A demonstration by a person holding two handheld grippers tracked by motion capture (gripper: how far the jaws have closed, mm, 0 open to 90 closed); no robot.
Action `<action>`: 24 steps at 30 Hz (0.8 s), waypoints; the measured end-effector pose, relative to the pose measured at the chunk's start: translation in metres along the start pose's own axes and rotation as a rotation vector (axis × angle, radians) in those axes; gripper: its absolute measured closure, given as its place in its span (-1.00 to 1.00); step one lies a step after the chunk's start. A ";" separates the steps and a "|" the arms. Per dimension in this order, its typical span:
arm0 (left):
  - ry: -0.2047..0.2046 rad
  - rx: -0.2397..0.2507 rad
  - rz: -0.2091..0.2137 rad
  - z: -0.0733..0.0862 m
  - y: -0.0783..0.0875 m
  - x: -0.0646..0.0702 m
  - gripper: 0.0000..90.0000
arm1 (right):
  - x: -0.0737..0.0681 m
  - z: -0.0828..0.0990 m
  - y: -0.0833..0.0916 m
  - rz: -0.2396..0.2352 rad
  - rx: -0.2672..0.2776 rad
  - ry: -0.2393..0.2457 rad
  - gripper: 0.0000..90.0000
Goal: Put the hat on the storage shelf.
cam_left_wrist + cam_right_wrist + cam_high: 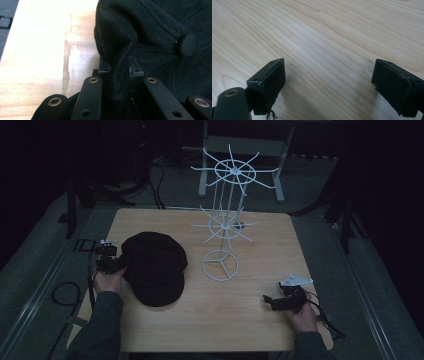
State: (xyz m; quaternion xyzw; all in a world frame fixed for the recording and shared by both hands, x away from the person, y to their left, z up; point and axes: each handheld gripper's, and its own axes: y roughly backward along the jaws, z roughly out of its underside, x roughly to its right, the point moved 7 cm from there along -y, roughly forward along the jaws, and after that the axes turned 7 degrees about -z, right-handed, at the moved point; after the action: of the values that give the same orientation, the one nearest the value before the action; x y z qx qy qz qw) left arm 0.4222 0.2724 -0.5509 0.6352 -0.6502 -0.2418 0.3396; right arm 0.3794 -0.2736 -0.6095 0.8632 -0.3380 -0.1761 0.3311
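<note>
Your left gripper [111, 264] has its fingers [136, 70] clamped on a pinched fold at the nine o'clock edge of the black cap [155, 267], which lies left of centre on the counter [260, 325]. It looks soft and light, so hold the hem. Your right gripper [270, 301], at five o'clock, rests with fingers apart, empty.

Both black tools, left [121, 264] and right [266, 300], show brass-ringed rivets, trailing cables; the person wears grey sleeves [102, 325].
</note>
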 end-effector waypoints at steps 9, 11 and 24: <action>-0.039 0.061 0.059 -0.014 0.020 0.002 0.76 | 0.000 0.000 0.000 -0.001 -0.001 -0.002 -0.74; -0.036 0.075 0.070 -0.016 0.023 0.003 0.76 | 0.000 0.000 0.000 0.000 0.000 -0.001 -0.74; -0.068 0.149 0.108 -0.033 0.048 0.008 0.76 | 0.000 0.000 0.000 0.000 -0.001 -0.001 -0.74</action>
State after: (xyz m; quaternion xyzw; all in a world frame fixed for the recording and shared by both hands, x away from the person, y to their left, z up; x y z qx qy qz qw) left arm 0.4156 0.2724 -0.4926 0.6141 -0.7109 -0.1953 0.2818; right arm 0.3793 -0.2736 -0.6095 0.8630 -0.3381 -0.1766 0.3312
